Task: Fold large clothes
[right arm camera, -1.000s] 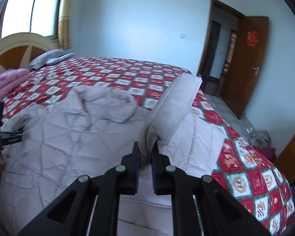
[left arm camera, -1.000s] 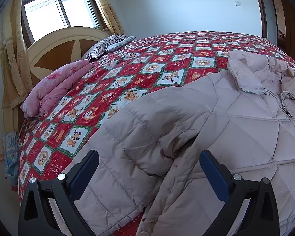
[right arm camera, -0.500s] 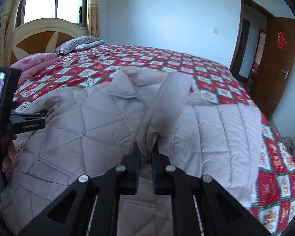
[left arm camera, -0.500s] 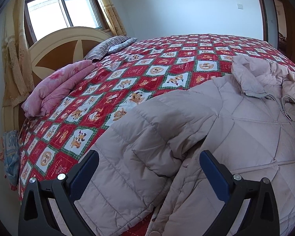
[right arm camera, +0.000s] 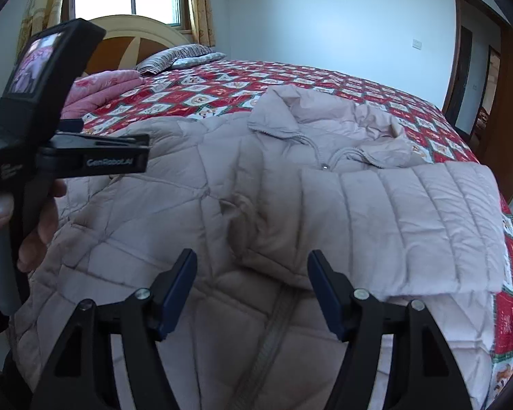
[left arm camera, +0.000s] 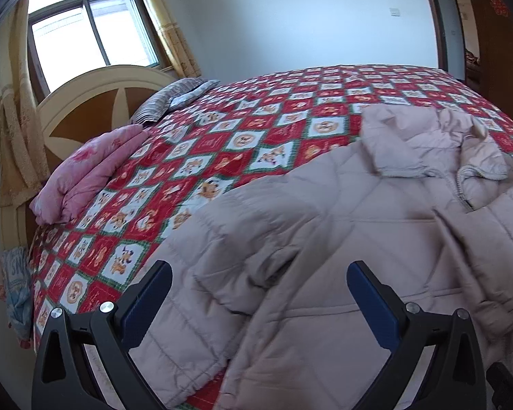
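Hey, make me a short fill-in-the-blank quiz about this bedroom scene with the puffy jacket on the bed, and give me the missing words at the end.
1. The beige quilted jacket lies spread on a bedspread checked in white and ____.
2. The jacket's right sleeve lies folded ____ the jacket's front.
3. The right gripper stands ____, its jaws having just opened, with nothing pinched between them.
4. The folded blanket near the headboard is ____ in colour.

Missing words: red; across; open; pink

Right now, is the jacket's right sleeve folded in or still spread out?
Folded in: the sleeve lies flat across the front of the jacket, released by the right gripper, whose jaws have just been opening.
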`<state>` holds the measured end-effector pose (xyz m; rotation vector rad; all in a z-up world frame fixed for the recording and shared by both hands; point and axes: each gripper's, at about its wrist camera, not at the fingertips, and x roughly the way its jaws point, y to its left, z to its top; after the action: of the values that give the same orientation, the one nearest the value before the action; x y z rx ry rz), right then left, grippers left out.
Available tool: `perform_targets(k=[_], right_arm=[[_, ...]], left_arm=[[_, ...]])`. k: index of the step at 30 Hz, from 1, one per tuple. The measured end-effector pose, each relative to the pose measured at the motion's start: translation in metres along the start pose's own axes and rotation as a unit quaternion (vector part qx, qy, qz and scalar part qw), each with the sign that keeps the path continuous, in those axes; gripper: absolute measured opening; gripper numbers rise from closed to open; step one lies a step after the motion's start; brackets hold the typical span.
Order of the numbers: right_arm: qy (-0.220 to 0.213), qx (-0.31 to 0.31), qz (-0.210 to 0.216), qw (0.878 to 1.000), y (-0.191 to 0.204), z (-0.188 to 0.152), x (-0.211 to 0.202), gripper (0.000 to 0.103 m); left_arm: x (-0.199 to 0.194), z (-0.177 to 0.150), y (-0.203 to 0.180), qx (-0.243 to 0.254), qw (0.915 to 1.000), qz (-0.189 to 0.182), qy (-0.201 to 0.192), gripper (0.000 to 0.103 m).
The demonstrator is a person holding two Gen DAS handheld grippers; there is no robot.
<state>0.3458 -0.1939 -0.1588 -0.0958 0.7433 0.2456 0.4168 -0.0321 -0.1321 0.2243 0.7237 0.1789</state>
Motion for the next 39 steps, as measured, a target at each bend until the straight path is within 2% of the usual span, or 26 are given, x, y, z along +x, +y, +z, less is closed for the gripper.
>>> perform_targets(k=[5, 7, 12, 14, 16, 18, 20, 21, 27, 29, 31, 33, 35, 36, 37, 39], right_arm=[[0.0, 0.038, -0.028, 0.999, -0.027, -0.008, -0.02, 0.069], [-0.001, 0.036, -0.046, 0.998, -0.034, -0.013, -0.025, 0.069], [-0.001, 0.038, -0.071, 0.997, -0.046, -0.029, -0.024, 0.069], [0.004, 0.044, -0.074, 0.996, -0.051, -0.036, -0.019, 0.069], [0.008, 0.053, -0.075, 0.996, -0.056, -0.043, -0.013, 0.069], [0.011, 0.063, -0.074, 0.995, -0.059, -0.049, -0.007, 0.069], [0.011, 0.067, -0.074, 0.995, -0.061, -0.053, -0.006, 0.069], [0.01, 0.067, -0.075, 0.995, -0.061, -0.053, -0.005, 0.069], [0.004, 0.069, -0.073, 0.995, -0.064, -0.058, -0.006, 0.07], [0.004, 0.071, -0.071, 0.995, -0.065, -0.06, -0.006, 0.07], [0.007, 0.068, -0.075, 0.995, -0.063, -0.061, -0.005, 0.071], [0.009, 0.063, -0.08, 0.995, -0.061, -0.061, -0.003, 0.071], [0.01, 0.06, -0.082, 0.995, -0.061, -0.061, -0.003, 0.071], [0.01, 0.06, -0.082, 0.995, -0.061, -0.061, -0.003, 0.071], [0.009, 0.06, -0.081, 0.995, -0.061, -0.062, -0.003, 0.071], [0.009, 0.061, -0.081, 0.995, -0.061, -0.063, -0.002, 0.071]], left_arm=[[-0.014, 0.003, -0.037, 0.021, 0.9989, -0.041, -0.002, 0.102], [-0.017, 0.004, -0.058, 0.03, 0.9971, -0.071, 0.005, 0.102], [-0.019, 0.004, -0.098, 0.06, 0.9935, -0.096, 0.0, 0.101], [-0.014, 0.001, -0.109, 0.069, 0.9917, -0.108, 0.008, 0.085], [-0.01, -0.002, -0.114, 0.077, 0.9895, -0.12, 0.023, 0.038], [-0.005, -0.004, -0.113, 0.076, 0.9869, -0.136, 0.042, 0.027], [-0.005, -0.005, -0.11, 0.071, 0.9863, -0.143, 0.042, 0.016], [-0.005, -0.005, -0.109, 0.074, 0.9861, -0.143, 0.039, 0.0], [-0.006, -0.005, -0.085, 0.072, 0.9903, -0.118, 0.017, 0.0], [-0.007, -0.004, -0.074, 0.058, 0.9893, -0.132, 0.017, 0.0], [-0.009, 0.0, -0.064, 0.036, 0.9904, -0.132, 0.019, 0.0], [-0.005, 0.006, -0.06, 0.014, 0.983, -0.177, 0.048, 0.005], [0.001, 0.01, -0.063, -0.001, 0.9775, -0.197, 0.076, 0.013], [0.003, 0.01, -0.066, -0.006, 0.9773, -0.197, 0.078, 0.026], [0.003, 0.01, -0.07, -0.007, 0.9781, -0.194, 0.076, 0.048], [0.0, 0.009, -0.076, -0.015, 0.9773, -0.203, 0.058, 0.068]])
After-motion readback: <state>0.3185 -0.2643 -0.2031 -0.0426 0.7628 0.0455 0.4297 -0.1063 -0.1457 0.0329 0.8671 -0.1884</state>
